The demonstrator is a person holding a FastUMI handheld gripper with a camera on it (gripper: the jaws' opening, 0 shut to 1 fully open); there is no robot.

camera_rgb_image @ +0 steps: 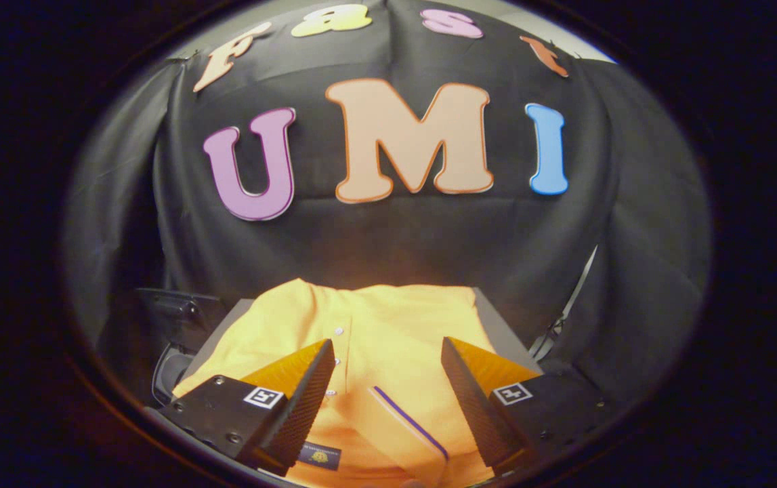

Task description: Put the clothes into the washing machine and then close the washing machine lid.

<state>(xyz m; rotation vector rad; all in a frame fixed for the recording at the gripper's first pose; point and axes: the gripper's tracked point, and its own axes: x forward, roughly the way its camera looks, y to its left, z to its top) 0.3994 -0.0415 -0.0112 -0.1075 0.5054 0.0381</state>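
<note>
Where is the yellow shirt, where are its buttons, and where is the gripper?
Shirt point(402, 318): gripper view, on its flat yellow cloth beyond the fingers.
Buttons point(339, 331): gripper view, on the top white button of the row.
Gripper point(388, 369): gripper view, midway between its open fingertips, over the shirt.

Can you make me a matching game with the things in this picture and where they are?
Things:
1. yellow shirt
2. white buttons
3. purple stripe
4. dark label

Places:
A. in a row on the shirt, by the left finger's tip
B. on the collar, between the two open fingers
C. spread on the grey surface under the gripper
D. on the shirt, close beside the left finger's base

Pairs: 1-C, 2-A, 3-B, 4-D
</note>
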